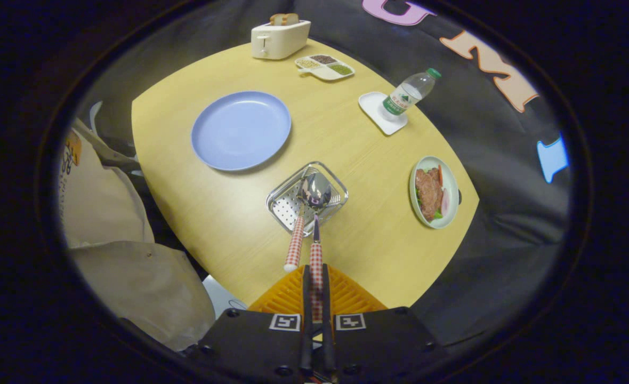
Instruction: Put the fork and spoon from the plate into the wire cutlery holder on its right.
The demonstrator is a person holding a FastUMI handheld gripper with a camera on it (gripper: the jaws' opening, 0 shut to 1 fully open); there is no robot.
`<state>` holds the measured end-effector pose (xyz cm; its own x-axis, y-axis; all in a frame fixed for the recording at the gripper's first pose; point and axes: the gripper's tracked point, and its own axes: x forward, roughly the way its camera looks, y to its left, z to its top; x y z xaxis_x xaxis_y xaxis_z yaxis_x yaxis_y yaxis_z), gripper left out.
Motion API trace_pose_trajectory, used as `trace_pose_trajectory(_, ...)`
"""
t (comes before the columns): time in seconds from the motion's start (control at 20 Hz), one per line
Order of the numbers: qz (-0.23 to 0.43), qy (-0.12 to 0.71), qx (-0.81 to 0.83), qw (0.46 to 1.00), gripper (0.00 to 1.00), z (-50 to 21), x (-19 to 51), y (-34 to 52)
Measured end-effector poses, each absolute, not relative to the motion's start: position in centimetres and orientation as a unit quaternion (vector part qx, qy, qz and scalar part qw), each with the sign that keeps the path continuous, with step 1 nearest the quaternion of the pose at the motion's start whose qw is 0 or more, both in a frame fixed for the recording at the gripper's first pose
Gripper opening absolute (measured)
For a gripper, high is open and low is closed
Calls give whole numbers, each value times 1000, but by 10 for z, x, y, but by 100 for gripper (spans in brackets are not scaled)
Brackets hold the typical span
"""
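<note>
I look down on a wooden table. My gripper is shut on the red-checked handle of the spoon, whose bowl hangs down into the mouth of the perforated metal cutlery holder just ahead of the fingers. The fork, with a matching checked handle, stands in the holder and leans toward me, just left of the spoon. The blue plate lies bare beyond the holder, to its left.
A dish of meat sits right of the holder. Farther back stand a water bottle on a white coaster, a divided snack tray and a toaster. A person's light clothing borders the table's left edge.
</note>
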<state>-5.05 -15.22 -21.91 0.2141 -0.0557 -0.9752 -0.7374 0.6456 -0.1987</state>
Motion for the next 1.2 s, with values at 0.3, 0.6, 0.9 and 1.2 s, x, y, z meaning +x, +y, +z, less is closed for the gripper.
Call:
trace_pose_trajectory(0.3, 242, 594, -351, 683, 10, -224, -42, -158)
trace_pose_trajectory(0.6, 259, 605, -372, 655, 10, -226, -40, -154)
trace_pose_trajectory(0.9, 269, 618, -384, 631, 13, -234, -34, -148)
trace_pose_trajectory(1.2, 262, 618, -373, 640, 17, -237, -23, -144)
